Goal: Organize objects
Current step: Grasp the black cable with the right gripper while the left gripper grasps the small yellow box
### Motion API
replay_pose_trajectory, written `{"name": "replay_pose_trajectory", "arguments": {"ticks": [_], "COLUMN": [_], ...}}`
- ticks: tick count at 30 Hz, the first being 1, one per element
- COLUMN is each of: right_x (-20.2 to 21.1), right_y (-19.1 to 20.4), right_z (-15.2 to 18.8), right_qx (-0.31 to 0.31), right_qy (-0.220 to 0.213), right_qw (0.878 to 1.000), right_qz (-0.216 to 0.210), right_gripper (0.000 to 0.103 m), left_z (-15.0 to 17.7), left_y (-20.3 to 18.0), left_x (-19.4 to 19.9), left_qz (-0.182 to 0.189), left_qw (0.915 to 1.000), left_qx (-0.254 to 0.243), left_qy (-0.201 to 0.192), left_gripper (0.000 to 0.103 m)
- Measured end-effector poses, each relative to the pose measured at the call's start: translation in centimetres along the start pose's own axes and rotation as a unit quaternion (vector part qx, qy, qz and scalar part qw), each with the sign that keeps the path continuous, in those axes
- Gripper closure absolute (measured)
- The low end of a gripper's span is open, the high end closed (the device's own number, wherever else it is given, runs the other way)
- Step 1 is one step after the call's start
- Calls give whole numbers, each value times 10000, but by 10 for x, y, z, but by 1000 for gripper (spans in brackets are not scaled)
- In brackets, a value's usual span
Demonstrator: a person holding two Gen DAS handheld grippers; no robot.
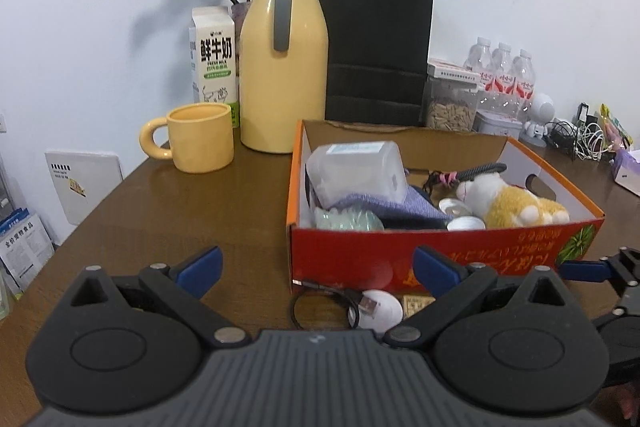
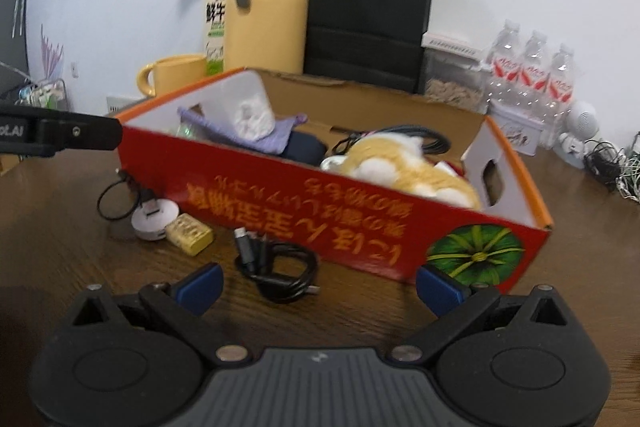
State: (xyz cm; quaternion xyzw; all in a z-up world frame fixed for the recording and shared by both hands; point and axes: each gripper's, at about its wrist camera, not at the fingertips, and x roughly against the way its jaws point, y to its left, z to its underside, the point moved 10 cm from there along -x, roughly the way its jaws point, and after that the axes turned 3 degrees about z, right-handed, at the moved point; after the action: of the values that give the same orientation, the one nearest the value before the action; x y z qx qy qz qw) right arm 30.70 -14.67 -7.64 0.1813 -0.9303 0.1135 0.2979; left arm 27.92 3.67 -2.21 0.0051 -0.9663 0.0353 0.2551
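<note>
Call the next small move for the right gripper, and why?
Probably ease the right gripper forward and down onto the coiled black cable. Its jaws are open and empty, and the cable lies on the table just ahead between the fingers, outside the red box. It looks like the nearest loose item left to put away.

My left wrist camera is sitting low over the wooden table (image 1: 132,211), looking forward between my blue-tipped fingers (image 1: 204,267) toward the back wall, with the red cardboard box (image 1: 360,251) close ahead on the right. My right wrist camera is also riding low, facing the same box (image 2: 304,203) along its long side from slightly further right. Both views are sharing the box, the yellow jug (image 1: 284,67) (image 2: 266,19), the black paper bag (image 1: 378,43) (image 2: 366,11) and the white puck (image 1: 378,309) (image 2: 154,221).
</note>
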Motion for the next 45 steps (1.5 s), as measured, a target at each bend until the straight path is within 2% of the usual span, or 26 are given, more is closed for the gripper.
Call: {"name": "replay_pose_trajectory", "arguments": {"ticks": [5, 8, 10, 11, 16, 33, 45], "right_x": [-12, -17, -19, -19, -18, -3, 19], "right_y": [10, 11, 12, 12, 15, 7, -26], "right_z": [-3, -4, -3, -4, -5, -4, 2], "right_qx": [9, -55, -74, -133, -187, -263, -410], "right_qy": [90, 103, 137, 106, 31, -263, -564], "right_qw": [10000, 9999, 9999, 9998, 9995, 9990, 9976], "right_qz": [-8, -10, -23, -92, -267, -263, 10], "right_gripper": [1, 8, 23, 26, 53, 57, 57], "left_z": [10, 13, 14, 15, 19, 23, 28], "left_y": [-2, -3, -4, -4, -7, -37, -77], "left_x": [-3, -5, -7, -8, -13, -15, -28], "left_qz": [115, 206, 246, 265, 317, 480, 677], "left_qw": [9999, 9997, 9996, 9995, 9992, 9975, 9934], "left_qx": [-12, -2, -6, -8, -30, -387, -819], "left_qy": [90, 128, 142, 154, 229, 357, 424], "left_gripper": [0, 0, 0, 0, 0, 0, 0]}}
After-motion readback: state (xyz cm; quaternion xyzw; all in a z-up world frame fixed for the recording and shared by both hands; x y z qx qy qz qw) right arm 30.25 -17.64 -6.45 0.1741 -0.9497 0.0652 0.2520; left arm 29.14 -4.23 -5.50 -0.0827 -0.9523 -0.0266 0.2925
